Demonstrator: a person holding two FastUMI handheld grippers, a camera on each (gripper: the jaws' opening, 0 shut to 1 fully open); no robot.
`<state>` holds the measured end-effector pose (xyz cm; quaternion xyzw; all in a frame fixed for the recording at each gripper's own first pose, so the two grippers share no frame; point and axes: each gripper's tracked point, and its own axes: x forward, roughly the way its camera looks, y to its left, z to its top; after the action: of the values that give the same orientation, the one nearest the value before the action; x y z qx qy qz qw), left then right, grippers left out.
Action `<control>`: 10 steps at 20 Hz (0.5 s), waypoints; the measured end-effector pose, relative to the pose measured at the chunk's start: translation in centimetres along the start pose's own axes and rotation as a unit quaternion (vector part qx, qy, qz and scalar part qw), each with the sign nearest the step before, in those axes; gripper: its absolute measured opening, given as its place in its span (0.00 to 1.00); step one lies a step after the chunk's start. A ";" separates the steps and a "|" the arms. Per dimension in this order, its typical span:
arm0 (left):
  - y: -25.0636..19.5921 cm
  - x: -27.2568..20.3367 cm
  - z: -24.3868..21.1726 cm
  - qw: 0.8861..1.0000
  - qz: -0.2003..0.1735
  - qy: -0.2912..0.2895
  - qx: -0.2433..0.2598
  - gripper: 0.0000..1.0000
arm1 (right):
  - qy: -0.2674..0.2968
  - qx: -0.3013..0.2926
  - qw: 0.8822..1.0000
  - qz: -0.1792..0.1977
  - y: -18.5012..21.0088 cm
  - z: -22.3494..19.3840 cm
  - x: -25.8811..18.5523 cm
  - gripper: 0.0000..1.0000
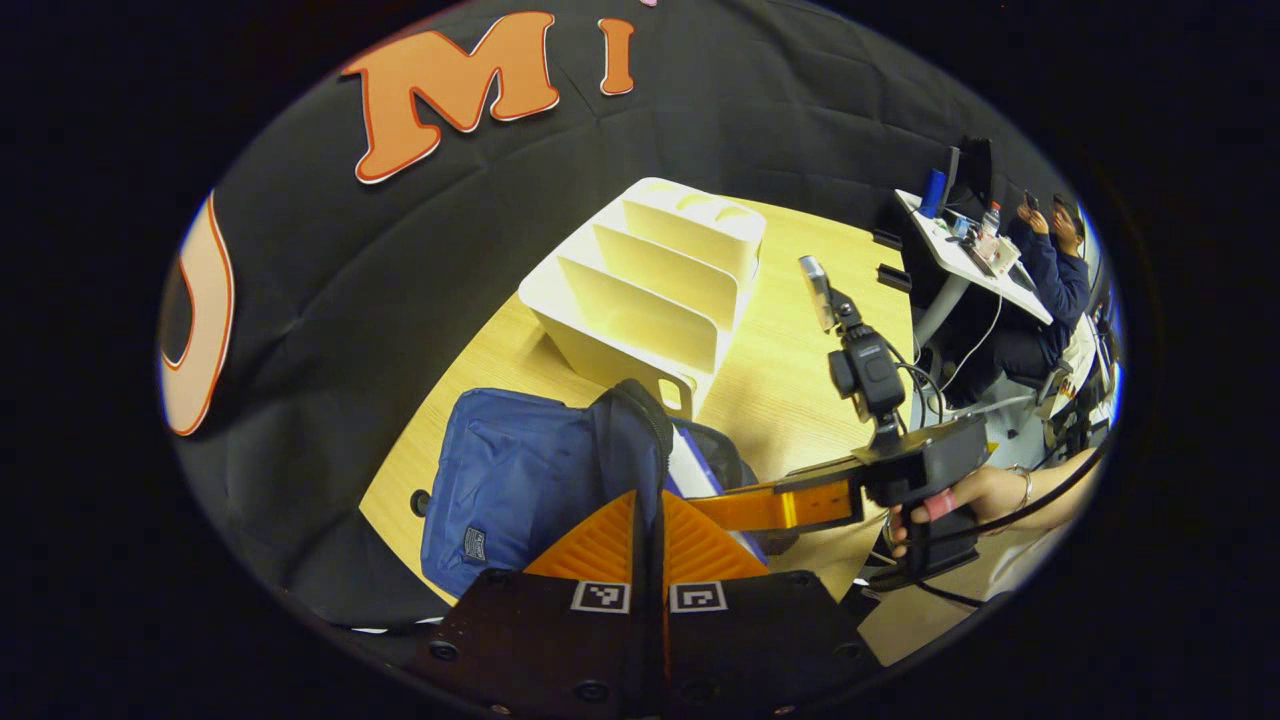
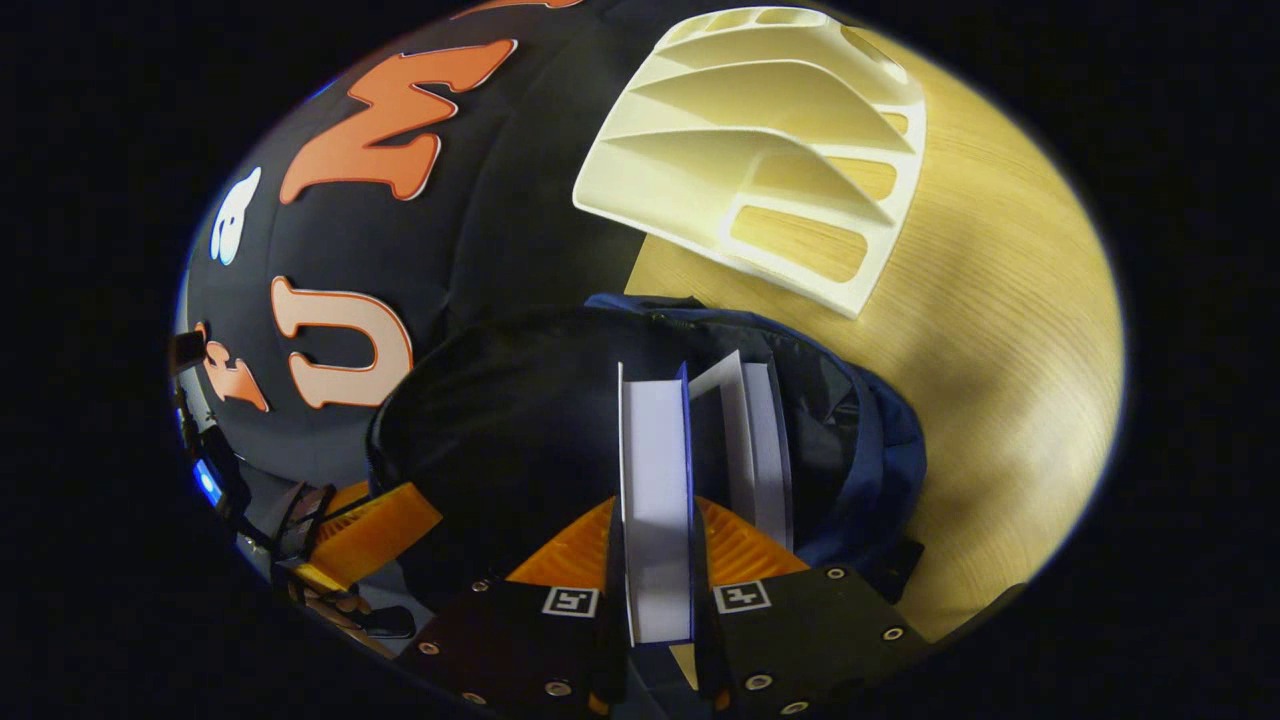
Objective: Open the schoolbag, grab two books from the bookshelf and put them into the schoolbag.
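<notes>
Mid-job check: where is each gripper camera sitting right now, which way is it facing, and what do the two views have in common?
Left gripper view: rides the left gripper, shut on the schoolbag rim, facing across the table to the bookshelf; right gripper and hand show.
Right gripper view: rides the right gripper, shut on a book, looking down into the open schoolbag holding another book; left gripper shows.
Shared: schoolbag, bookshelf, table.
</notes>
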<state>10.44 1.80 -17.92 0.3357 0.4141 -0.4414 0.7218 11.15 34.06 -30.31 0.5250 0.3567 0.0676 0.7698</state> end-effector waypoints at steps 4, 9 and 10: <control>0.5 0.2 -0.3 1.000 0.003 0.003 -0.005 0.01 | 0.018 -0.007 1.000 -0.005 0.4 -1.0 1.6 0.31; 0.6 0.5 -0.5 1.000 -0.002 0.008 -0.009 0.00 | 0.041 -0.024 0.998 -0.047 -0.8 -1.6 1.9 0.41; 0.7 0.6 -0.4 1.000 -0.001 0.010 -0.009 0.01 | 0.045 -0.026 0.997 -0.056 -1.2 -1.7 2.0 0.44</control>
<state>11.09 2.24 -18.52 0.3335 0.4254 -0.4348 0.7203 11.28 35.77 -32.62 0.4803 0.4177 0.0570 0.7691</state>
